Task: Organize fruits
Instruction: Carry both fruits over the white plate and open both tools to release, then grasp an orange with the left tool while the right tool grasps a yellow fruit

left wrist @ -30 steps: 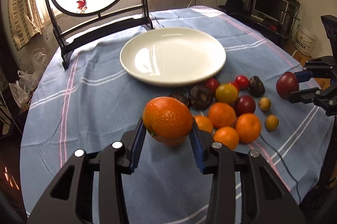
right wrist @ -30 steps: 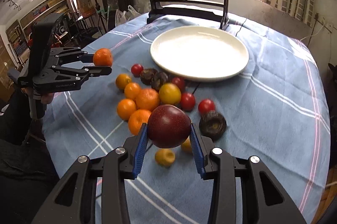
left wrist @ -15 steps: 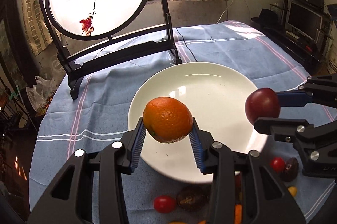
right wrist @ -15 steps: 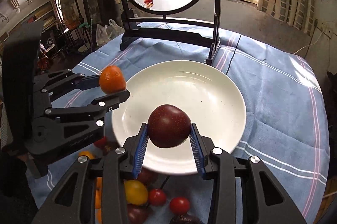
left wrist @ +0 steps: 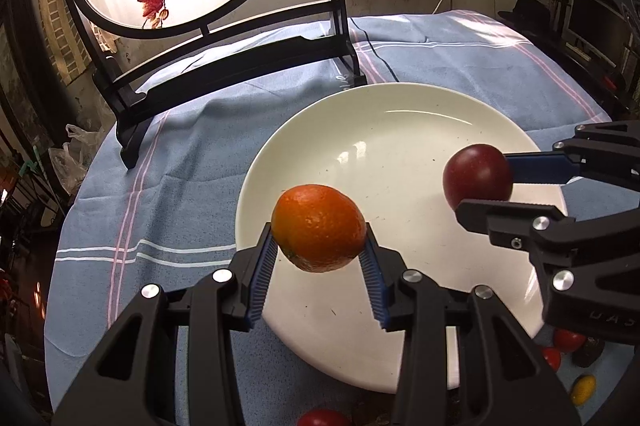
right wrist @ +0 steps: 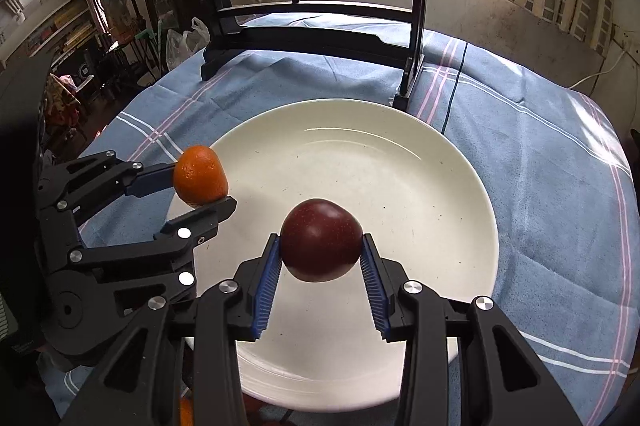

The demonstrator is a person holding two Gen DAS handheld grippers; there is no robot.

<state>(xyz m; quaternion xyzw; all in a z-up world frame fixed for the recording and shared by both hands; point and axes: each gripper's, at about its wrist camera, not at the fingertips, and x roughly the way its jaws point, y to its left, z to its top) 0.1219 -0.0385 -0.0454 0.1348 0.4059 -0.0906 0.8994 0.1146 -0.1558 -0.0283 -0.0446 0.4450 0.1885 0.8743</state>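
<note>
My left gripper [left wrist: 319, 253] is shut on an orange [left wrist: 319, 228] and holds it above the near left rim of the white plate [left wrist: 400, 129]. My right gripper [right wrist: 320, 262] is shut on a dark red plum [right wrist: 321, 240] above the near part of the plate [right wrist: 400, 161]. The right gripper with the plum [left wrist: 477, 176] shows at the right of the left wrist view. The left gripper with the orange [right wrist: 200, 175] shows at the left of the right wrist view. The plate holds no fruit.
A black stand with a round painted screen [left wrist: 224, 37] stands on the blue cloth behind the plate. Small red tomatoes [left wrist: 568, 340], a yellow fruit [left wrist: 583, 388] and a dark fruit lie on the cloth near the plate's front edge.
Both grippers have moved forward from the fruit pile to over the plate, each carrying its fruit. The plate and screen look closer now.
</note>
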